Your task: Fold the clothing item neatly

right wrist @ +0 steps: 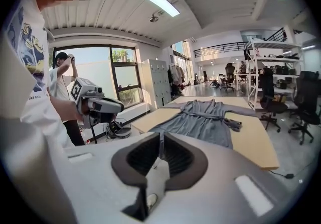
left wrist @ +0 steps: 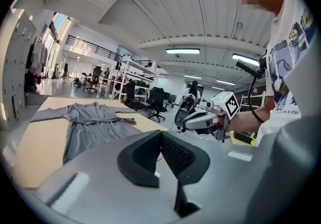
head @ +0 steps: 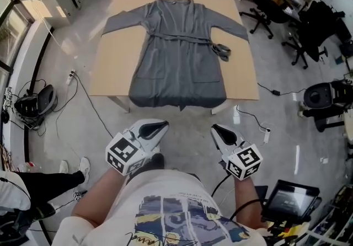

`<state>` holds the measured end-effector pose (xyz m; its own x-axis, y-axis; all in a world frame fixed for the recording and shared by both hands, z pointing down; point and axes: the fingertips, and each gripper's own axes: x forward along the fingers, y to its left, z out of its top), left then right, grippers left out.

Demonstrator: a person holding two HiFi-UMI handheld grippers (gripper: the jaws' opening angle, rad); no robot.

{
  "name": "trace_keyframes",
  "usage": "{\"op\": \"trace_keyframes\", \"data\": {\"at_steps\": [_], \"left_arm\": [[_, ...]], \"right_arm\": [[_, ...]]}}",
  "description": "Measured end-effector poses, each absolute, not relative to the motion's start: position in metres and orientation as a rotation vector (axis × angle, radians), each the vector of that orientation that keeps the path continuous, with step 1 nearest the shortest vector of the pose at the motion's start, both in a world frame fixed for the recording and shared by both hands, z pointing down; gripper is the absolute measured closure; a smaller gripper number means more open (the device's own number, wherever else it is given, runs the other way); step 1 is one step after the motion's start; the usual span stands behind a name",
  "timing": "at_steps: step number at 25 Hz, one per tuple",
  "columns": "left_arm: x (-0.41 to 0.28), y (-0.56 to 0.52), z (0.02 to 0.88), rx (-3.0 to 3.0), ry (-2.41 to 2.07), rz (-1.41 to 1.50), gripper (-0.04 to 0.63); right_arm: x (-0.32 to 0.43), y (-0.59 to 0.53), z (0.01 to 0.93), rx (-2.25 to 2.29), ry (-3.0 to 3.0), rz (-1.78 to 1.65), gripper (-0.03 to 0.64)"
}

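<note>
Jaws on both units are together with nothing between them: left gripper (left wrist: 161, 136) has its pads meeting at the tip, right gripper (right wrist: 161, 140) the same, both empty. Task item is one grey robe (head: 176, 57), laid flat, front up, on the tan tabletop (head: 110, 76), roughly centred between its left and right edges. Collar sits near the far edge; the hem runs over the near edge and hangs off it a little. Two sleeves: left sleeve (head: 124, 19) angled out toward the left edge, right sleeve (head: 231, 25) out toward the right edge. One belt (head: 182, 36) across the waist, its loose end bunched on the tabletop just beside the robe's right side. Two patch pockets (head: 148, 71) below the belt, one per front panel. Neither gripper touches the robe: in the head view both sit over the floor (head: 190, 129), short of the near edge and well apart from the hem, tips pointing toward it. The left one lines up with the robe's left half, the right one with its right hem corner. Left gripper view: robe lies beyond the jaws and off to the left, other gripper at right. Right gripper view: robe lies beyond the jaws, slightly right, other gripper at left. Count: one robe, one table, two grippers, at least two black office chairs (head: 265, 5) past the right edge, one other person (right wrist: 62, 75) by the window.
</note>
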<state>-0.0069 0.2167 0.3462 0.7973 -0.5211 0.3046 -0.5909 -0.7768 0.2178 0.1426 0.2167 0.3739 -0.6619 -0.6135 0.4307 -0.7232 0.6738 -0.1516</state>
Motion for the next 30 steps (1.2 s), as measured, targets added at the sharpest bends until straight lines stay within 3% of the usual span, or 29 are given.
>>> {"op": "trace_keyframes", "data": {"at_steps": [15, 30], "left_arm": [[-0.082, 0.135, 0.354, 2.680, -0.860, 0.274, 0.591], [-0.085, 0.054, 0.348, 2.656, -0.948, 0.303, 0.588]], "right_arm": [[0.085, 0.132, 0.381, 1.101, -2.456, 0.415, 0.600], [0.150, 0.008, 0.398, 1.215, -2.392, 0.429, 0.572]]}}
